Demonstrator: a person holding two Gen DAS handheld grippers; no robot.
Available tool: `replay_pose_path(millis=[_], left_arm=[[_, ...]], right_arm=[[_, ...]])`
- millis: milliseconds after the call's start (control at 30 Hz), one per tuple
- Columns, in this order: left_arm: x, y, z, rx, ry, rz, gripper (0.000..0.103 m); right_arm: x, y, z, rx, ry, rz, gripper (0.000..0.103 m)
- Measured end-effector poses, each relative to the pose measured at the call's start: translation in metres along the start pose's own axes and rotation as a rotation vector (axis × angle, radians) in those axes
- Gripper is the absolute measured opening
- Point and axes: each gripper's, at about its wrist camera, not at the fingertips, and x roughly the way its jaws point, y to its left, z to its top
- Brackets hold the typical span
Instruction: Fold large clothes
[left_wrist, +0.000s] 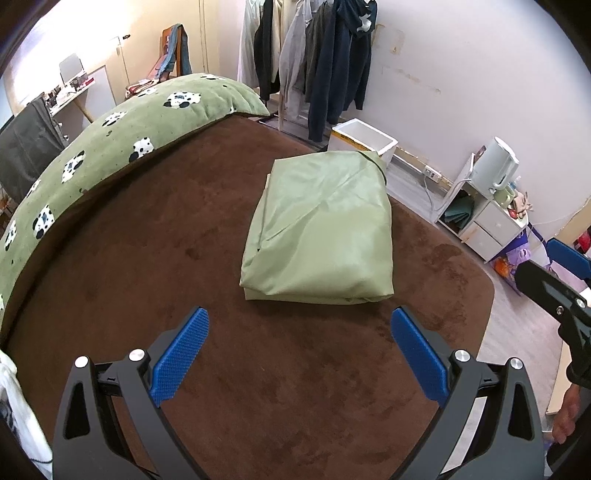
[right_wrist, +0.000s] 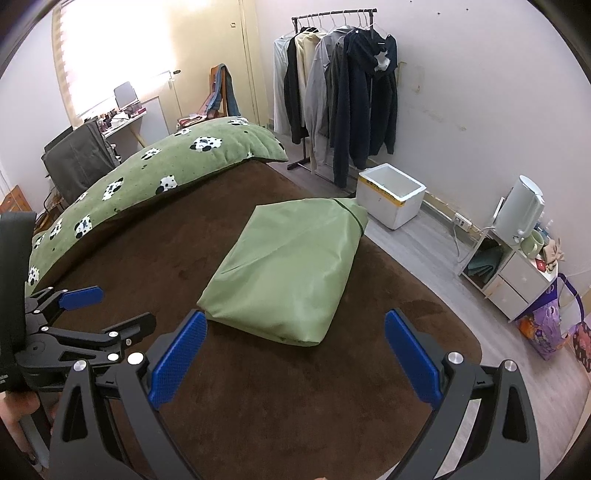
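At the bottom of the left wrist view we see the left hand-held gripper (left_wrist: 299, 354), its two blue-padded fingers (left_wrist: 181, 356) spread wide apart and holding nothing, poised above a brown bed cover (left_wrist: 147, 240). The right wrist view shows the same for the right hand-held gripper (right_wrist: 293, 356): blue fingers (right_wrist: 177, 360) wide apart, nothing between them. In that view's lower left, the left gripper appears again from the side, also spread. In the left wrist view, part of the right gripper's black body juts in at the right edge, with a hand (left_wrist: 567, 417) below it.

Just beyond the fingertips, in the middle of both frames, lies the folded green garment (left_wrist: 317, 229), a smooth, pale olive rectangle with creases across its top. It rests flat on the brown cover, apart from both grippers, its far end reaching the bed's far edge.

Along the left side of the bed runs a green blanket with a black-and-white animal print (right_wrist: 155, 173).

Farther back, on the grey floor past the bed, stands an open white foam box (right_wrist: 391, 195). To its right, a small white cabinet (right_wrist: 517, 280) carries a pale kettle (right_wrist: 521, 210) and a green mug. In the upper centre, a clothes rack (right_wrist: 332, 92) holds dark, grey and cream jackets against the white wall. In the upper left, we see a desk beneath a bright window.
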Motion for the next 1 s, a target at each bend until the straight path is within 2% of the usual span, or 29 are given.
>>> replay_pose_path(millis=[300, 1000], left_arm=[[0.004, -0.004, 0.006, 0.035, -0.019, 0.018, 0.096], [0.007, 0.006, 0.011, 0.005, -0.024, 0.020, 0.096]], right_arm=[[0.006, -0.002, 0.006, 0.002, 0.004, 0.000, 0.096], [0.008, -0.003, 0.008, 0.002, 0.007, 0.004, 0.096]])
